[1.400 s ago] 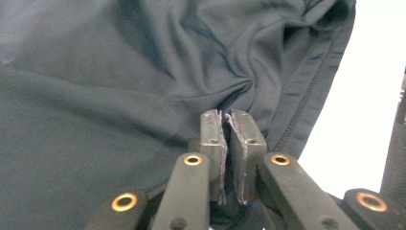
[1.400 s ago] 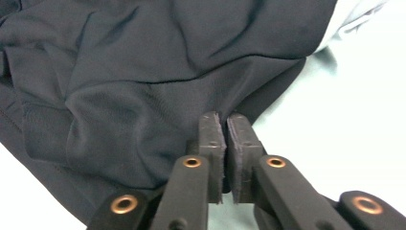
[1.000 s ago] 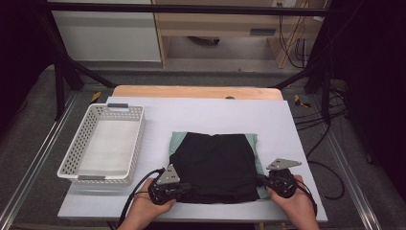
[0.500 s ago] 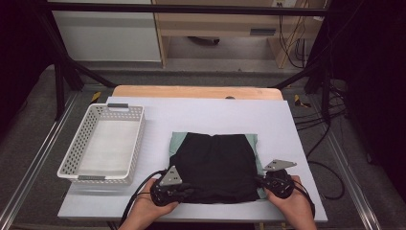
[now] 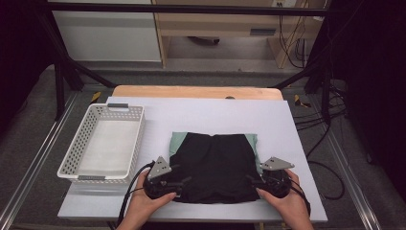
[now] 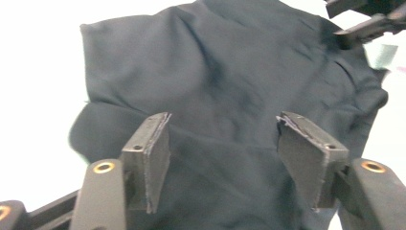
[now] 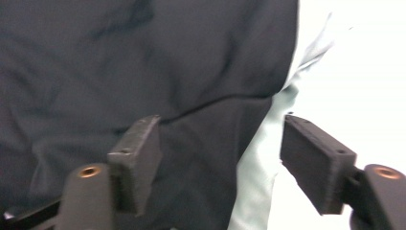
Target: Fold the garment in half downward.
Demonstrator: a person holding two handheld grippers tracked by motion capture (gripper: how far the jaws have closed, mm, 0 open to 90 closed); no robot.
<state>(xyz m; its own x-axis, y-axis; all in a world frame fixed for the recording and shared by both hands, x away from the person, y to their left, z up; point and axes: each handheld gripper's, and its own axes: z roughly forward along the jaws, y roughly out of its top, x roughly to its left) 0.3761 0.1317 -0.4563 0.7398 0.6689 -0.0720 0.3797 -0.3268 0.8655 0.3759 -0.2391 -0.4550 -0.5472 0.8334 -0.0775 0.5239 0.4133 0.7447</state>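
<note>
The left gripper (image 5: 173,184) stands with its jaws spread, having just been opening, and the black fabric under them lies loose, pinched by neither pad (image 6: 152,158). The right gripper (image 5: 255,183) matches it: its jaws have also just been opening and stand wide, one pad over black cloth, the other (image 7: 313,160) over the pale green edge and white table sheet. A second ago both grippers sat at the same near corners of the garment, so the hands have let go where they were. That suggests the fold just laid down is finished and released.

The folded black fabric garment with pale green trim (image 5: 215,165) lies flat on the white-covered table (image 5: 297,143), its near edge reaching between the two grippers, its left and right near corners just at their tips. A white perforated plastic basket (image 5: 136,139) stands empty to the left, near the garment but apart from it.
</note>
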